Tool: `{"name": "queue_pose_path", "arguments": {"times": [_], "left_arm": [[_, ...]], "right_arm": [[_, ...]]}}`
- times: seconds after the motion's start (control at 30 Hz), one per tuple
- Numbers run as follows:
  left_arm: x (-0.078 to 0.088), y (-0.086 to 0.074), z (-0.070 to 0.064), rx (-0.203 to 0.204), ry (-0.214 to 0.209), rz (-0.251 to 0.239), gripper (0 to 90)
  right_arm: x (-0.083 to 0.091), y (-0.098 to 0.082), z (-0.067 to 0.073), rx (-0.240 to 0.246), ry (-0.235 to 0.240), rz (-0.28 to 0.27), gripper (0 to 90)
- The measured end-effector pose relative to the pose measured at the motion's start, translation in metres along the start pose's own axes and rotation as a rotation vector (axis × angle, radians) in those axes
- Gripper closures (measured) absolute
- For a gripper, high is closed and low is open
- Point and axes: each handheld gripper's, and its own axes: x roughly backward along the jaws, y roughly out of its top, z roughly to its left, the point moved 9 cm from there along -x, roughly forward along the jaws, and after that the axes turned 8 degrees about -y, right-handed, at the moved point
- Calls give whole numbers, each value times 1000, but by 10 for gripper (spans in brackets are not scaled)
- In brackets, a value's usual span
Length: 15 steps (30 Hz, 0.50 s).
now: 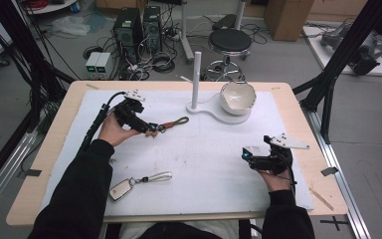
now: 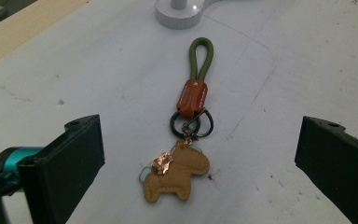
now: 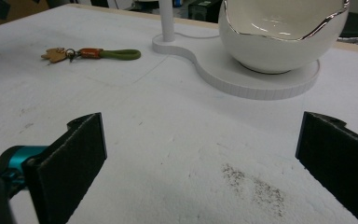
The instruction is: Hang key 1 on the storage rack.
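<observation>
Your left gripper [image 1: 151, 128] sits over the horse keychain [image 2: 182, 154] on the white mat [image 1: 204, 149], jaws spread wide with nothing between them. In the left gripper view the tan leather horse charm lies flat between the two jaws, touching neither; its dark ring, orange tab and green cord loop run straight ahead toward the white stand base [image 2: 182, 16]. Your right gripper [image 1: 246, 154] rests near the mat's right side, well apart from the keychain — jaws also spread, holding nothing. Ahead of it stands the white bowl [image 3: 282, 35] on its round base. A second keychain [image 1: 139, 182] — a flat fob on a pale strap — lies near the mat's front edge
</observation>
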Motion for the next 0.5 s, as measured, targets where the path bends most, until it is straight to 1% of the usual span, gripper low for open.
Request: {"name": "queue_pose_path", "arguments": {"times": [0.03, 0.1, 0.2, 0.27, 0.33, 0.37, 0.4, 0.43, 0.5], "left_arm": [[-5, 2, -1, 0, -6, 11, 17], [-10, 3, -1, -8, -12, 27, 17], [-14, 6, -1, -11, -18, 39, 17], [-17, 8, -1, -8, -21, 41, 18], [-20, 8, -2, -12, -31, 47, 26], [-23, 8, -3, -6, -33, 48, 26], [-25, 8, -2, -15, -33, 62, 26], [-25, 8, -2, -15, -33, 62, 26], [-32, 6, 0, -12, -28, 87, 26]], "right_arm": [[0, 1, -1, -6, 0, -8, 7], [2, 2, -2, -16, -2, -14, 7], [1, 4, -4, -14, -13, -24, 7], [0, 4, -4, -15, -18, -18, 8], [-2, 3, -6, -7, -36, -8, 7], [-2, 3, -7, -7, -39, -8, 8], [-2, 3, -7, -9, -38, -8, 8], [-2, 3, -7, -13, -39, -6, 8], [-3, 4, -8, -11, -38, -9, 8]]}}
